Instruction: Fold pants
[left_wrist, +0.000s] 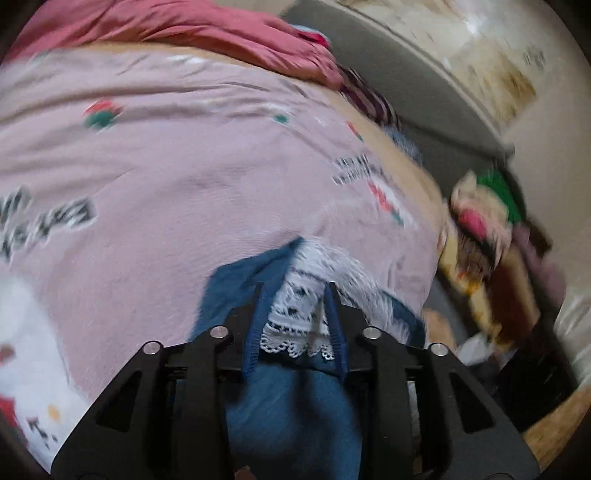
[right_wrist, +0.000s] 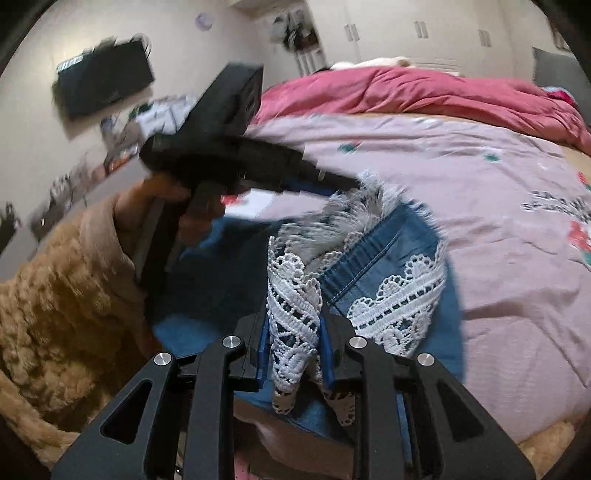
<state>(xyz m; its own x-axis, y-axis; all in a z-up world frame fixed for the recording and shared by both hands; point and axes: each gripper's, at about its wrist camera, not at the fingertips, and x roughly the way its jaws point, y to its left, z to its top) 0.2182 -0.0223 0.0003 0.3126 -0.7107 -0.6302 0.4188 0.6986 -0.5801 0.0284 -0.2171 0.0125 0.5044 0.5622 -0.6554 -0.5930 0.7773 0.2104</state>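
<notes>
The pants (right_wrist: 384, 254) are blue denim with white lace trim at the hems, held over a pink printed bedsheet (right_wrist: 480, 206). My right gripper (right_wrist: 293, 314) is shut on a lace-trimmed hem of the pants. My left gripper (left_wrist: 295, 291) is shut on another lace-edged part of the pants (left_wrist: 295, 398), with denim bunched under its jaws. The left gripper (right_wrist: 336, 181) also shows in the right wrist view, held by a hand to the upper left, its tips at the frayed hem. The frames are motion-blurred.
A crumpled red duvet (right_wrist: 424, 92) lies at the far side of the bed. A person's tan fleece sleeve (right_wrist: 55, 295) is at left. A wall-mounted TV (right_wrist: 103, 81) hangs over a cluttered shelf. A pile of clothes (left_wrist: 487, 221) sits beside the bed.
</notes>
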